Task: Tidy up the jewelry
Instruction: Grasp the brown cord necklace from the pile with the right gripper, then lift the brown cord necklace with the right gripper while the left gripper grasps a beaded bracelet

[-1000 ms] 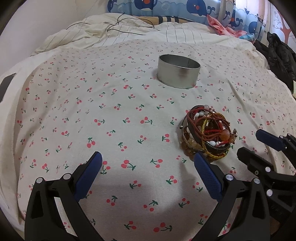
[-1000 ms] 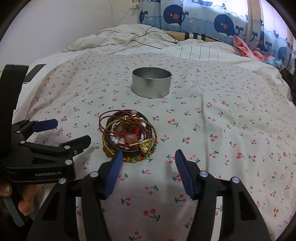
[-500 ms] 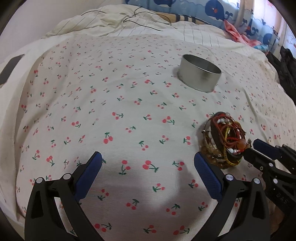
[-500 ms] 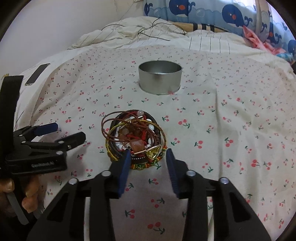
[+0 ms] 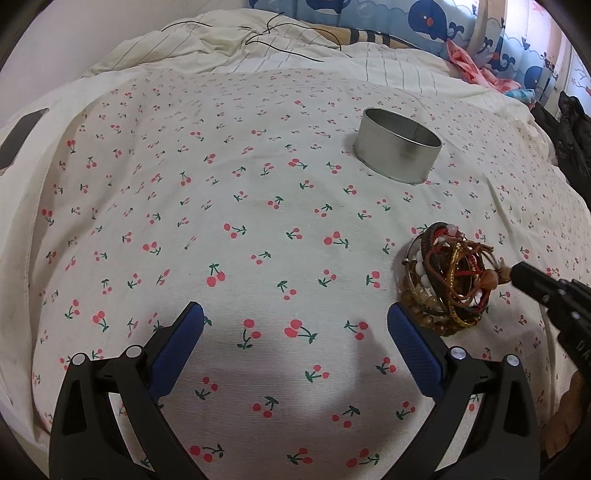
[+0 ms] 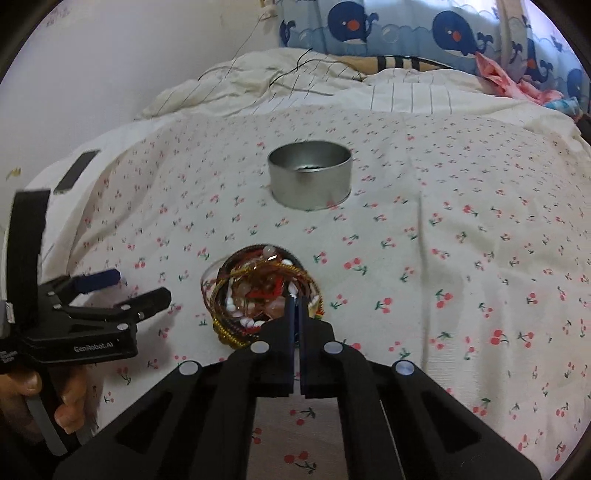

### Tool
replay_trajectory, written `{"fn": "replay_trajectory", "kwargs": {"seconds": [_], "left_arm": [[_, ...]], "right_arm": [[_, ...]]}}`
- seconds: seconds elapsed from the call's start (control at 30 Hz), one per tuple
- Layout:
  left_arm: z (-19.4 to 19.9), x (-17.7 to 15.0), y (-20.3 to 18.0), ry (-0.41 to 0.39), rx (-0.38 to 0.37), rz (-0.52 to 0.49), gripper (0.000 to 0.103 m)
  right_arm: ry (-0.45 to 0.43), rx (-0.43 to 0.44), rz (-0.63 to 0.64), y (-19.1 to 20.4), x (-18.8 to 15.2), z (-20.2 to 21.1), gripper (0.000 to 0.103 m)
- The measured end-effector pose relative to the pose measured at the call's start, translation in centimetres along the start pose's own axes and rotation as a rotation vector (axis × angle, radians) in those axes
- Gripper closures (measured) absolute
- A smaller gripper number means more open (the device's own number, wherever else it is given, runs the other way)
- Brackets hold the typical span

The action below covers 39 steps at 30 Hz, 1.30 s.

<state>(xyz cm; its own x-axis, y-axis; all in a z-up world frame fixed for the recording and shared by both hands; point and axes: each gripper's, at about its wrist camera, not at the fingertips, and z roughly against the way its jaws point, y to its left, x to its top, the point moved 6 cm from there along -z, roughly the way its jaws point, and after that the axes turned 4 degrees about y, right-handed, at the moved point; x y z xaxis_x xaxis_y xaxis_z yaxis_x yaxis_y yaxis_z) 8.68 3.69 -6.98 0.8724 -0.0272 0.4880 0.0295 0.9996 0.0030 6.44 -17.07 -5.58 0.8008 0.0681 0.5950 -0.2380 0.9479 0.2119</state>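
A tangled pile of bracelets and beaded bands (image 5: pixel 448 284) lies on the cherry-print bedspread (image 5: pixel 258 229); it also shows in the right wrist view (image 6: pixel 255 295). My right gripper (image 6: pixel 296 301) is shut on a strand at the near right edge of the pile; its tip shows in the left wrist view (image 5: pixel 524 277). My left gripper (image 5: pixel 295 332) is open and empty, left of the pile; it also shows in the right wrist view (image 6: pixel 136 288). A round metal tin (image 6: pixel 309 179) stands open beyond the pile, also in the left wrist view (image 5: pixel 398 150).
A dark phone (image 5: pixel 20 136) lies at the bed's left edge. Rumpled striped bedding with a black cable (image 5: pixel 280 33) lies at the back. Dark clothing (image 5: pixel 569 133) sits at the far right. Whale-print curtain (image 6: pixel 424 33) hangs behind.
My right gripper moved forward onto the pile and closed from open to shut on a strand. My left gripper drifted left, away from the pile, still open.
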Motion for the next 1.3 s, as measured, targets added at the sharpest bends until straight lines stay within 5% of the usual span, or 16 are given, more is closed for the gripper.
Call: {"fn": "replay_trajectory", "kwargs": {"seconds": [0.23,0.27,0.3,0.37,0.43,0.53,0.57,0.67,0.93,1.3], "left_arm": [[0.0,0.1,0.1,-0.004,0.001,-0.002,0.007],[0.0,0.1,0.2,-0.003,-0.002,0.0,0.007],[0.0,0.1,0.2,-0.002,-0.005,0.001,0.007],[0.1,0.1,0.2,-0.003,-0.005,-0.002,0.007],[0.1,0.0,0.0,-0.003,-0.006,-0.008,0.007],[0.1,-0.1,-0.1,-0.002,-0.005,-0.017,0.007],[0.0,-0.1,-0.2,-0.001,-0.002,-0.02,0.007],[0.0,-0.1,-0.1,0.0,0.0,-0.02,0.007],[0.1,0.1,-0.4,-0.027,-0.007,-0.027,0.007],[1.3,0.6,-5.7,-0.114,-0.179,-0.148,0.007]], "right_arm": [[0.008,0.032,0.038,1.2,0.0,-0.2,0.1],[0.017,0.035,0.022,0.9,-0.1,-0.4,0.094],[0.027,0.036,-0.008,0.4,-0.2,-0.6,0.066],[0.005,0.032,-0.066,-0.4,-0.2,-0.5,0.033],[0.01,0.055,-0.066,-0.2,-0.1,-0.7,0.039],[0.063,0.071,-0.05,0.4,-0.6,-2.0,0.07],[0.072,0.06,-0.037,0.6,-0.8,-2.3,0.089],[0.02,0.048,-0.003,1.1,-0.3,-1.0,0.101],[-0.124,0.064,-0.046,-0.5,1.5,3.4,0.101],[-0.176,0.097,-0.079,-1.4,2.7,5.6,0.101]]}}
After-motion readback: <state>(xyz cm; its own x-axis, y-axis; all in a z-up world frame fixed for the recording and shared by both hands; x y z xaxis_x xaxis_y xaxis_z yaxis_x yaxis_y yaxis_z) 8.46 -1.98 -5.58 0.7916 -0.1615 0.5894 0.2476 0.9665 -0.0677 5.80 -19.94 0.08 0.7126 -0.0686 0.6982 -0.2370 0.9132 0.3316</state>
